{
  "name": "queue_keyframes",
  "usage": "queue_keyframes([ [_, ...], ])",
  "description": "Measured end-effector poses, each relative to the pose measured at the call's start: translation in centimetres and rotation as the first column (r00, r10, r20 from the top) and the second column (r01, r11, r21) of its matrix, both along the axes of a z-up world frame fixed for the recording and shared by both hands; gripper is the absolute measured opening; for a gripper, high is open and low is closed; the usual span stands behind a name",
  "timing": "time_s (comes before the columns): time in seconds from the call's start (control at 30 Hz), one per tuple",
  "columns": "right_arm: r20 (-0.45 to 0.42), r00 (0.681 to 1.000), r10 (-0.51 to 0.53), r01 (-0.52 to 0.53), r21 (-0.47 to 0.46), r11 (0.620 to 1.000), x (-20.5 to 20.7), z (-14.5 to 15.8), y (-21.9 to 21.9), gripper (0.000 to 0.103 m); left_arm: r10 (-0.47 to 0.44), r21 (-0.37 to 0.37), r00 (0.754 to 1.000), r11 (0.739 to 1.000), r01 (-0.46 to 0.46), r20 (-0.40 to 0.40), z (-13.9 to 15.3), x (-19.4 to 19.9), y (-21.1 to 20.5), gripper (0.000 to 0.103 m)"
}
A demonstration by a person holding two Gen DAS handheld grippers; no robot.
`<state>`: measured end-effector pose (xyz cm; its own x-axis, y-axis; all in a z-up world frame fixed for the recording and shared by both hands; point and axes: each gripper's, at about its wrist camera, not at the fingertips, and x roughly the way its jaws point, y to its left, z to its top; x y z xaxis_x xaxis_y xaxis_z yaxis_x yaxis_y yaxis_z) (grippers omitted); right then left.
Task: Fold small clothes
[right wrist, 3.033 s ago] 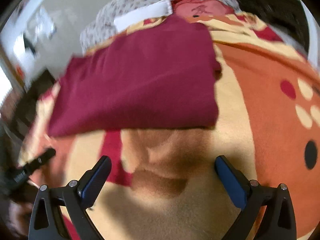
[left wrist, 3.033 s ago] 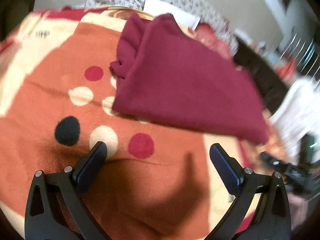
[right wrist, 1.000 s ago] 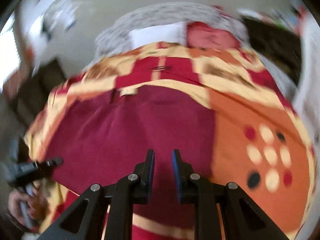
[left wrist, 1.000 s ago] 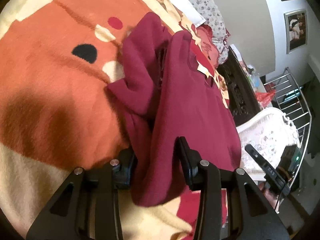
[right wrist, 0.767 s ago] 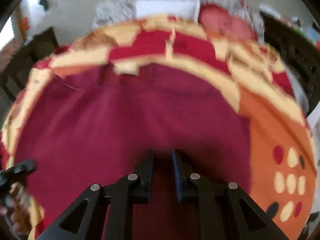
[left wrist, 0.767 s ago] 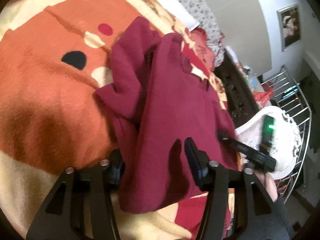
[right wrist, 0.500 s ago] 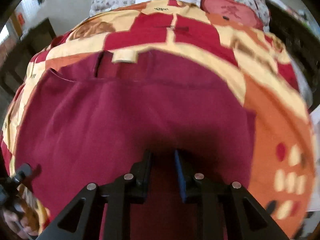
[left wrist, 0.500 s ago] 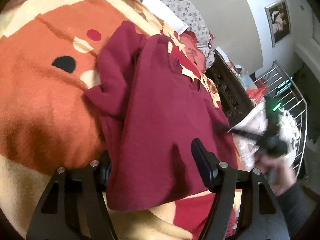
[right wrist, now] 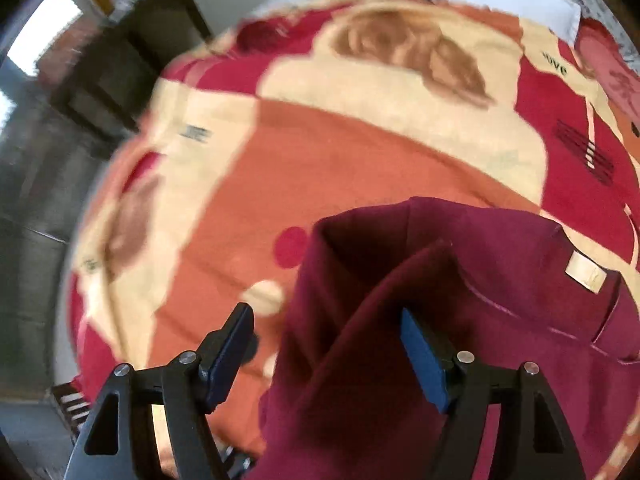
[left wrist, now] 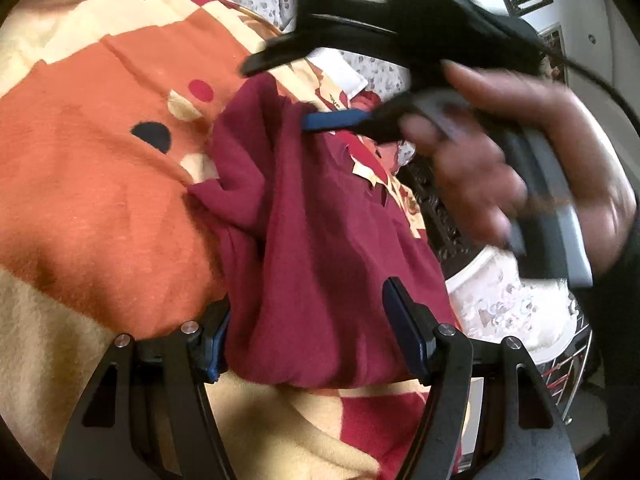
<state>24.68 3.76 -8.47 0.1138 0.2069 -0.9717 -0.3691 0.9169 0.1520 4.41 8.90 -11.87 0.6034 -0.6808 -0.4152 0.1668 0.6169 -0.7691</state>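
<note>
A maroon garment (left wrist: pixel 320 240) is seen bunched on a patterned blanket (left wrist: pixel 100 200), straddled by the released left tongs (left wrist: pixel 308 332); the right tongs (right wrist: pixel 326 344), likewise spread, straddle a raised fold.

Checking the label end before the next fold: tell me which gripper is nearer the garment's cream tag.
Right. The right gripper, open, straddles a raised fold of the maroon garment beside the cream tag. The left gripper, open, brackets the garment's opposite end, with the tag far up the cloth.
</note>
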Motion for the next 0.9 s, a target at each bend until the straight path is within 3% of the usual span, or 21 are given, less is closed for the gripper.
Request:
queue_keyframes([
  [0.13,-0.042,0.996,0.084,-0.09,-0.193,0.977,1.2,-2.6,3.3,0.072,-0.009,-0.005,1.0,1.0,0.009,-0.004,-0.4,-0.2,0.3,0.067],
  [0.17,-0.06,0.994,0.095,-0.106,-0.224,0.969,1.3,-3.4,3.5,0.066,-0.009,-0.004,1.0,1.0,0.009,-0.004,-0.4,-0.3,0.4,0.067],
  [0.2,-0.071,0.992,0.102,-0.117,-0.259,0.959,1.3,-4.0,3.5,0.053,-0.009,-0.004,1.0,1.0,0.009,-0.006,-0.5,-0.2,0.5,0.067],
  [0.23,-0.064,0.992,0.104,-0.117,-0.259,0.959,1.4,-4.1,3.4,0.05,-0.005,-0.006,1.0,1.0,0.005,-0.008,-0.6,-0.1,0.7,0.064],
  [0.3,-0.039,0.995,0.093,-0.099,-0.206,0.974,1.5,-3.3,2.5,0.029,0.019,-0.009,0.999,1.0,-0.019,-0.029,-0.9,-0.2,0.9,0.053],
  [0.37,-0.013,0.997,0.074,-0.075,-0.115,0.991,1.6,-1.7,0.9,0.022,0.055,-0.016,0.997,0.998,-0.056,-0.059,-1.2,-0.1,1.4,0.036],
  [0.47,0.019,0.998,0.059,-0.059,-0.012,0.998,1.5,0.2,-1.7,0.016,0.07,0.008,0.993,0.998,-0.07,-0.09,-0.8,-0.1,1.3,0.022],
  [0.53,0.028,0.999,0.033,-0.035,0.059,0.998,1.5,1.2,-3.7,0.015,0.089,0.033,0.993,0.996,-0.087,-0.077,0.2,-0.3,1.3,0.021],
  [0.7,0.035,0.998,-0.045,0.039,0.179,0.983,0.9,3.7,-9.3,0.014,0.078,0.144,0.995,0.986,-0.086,0.059,4.0,-1.3,-0.2,0.019],
  [0.9,0.04,0.996,-0.082,0.071,0.212,0.975,0.0,7.3,-14.2,0.014,-0.076,0.187,0.984,0.981,0.045,0.161,7.7,-1.7,-5.1,0.019],
])
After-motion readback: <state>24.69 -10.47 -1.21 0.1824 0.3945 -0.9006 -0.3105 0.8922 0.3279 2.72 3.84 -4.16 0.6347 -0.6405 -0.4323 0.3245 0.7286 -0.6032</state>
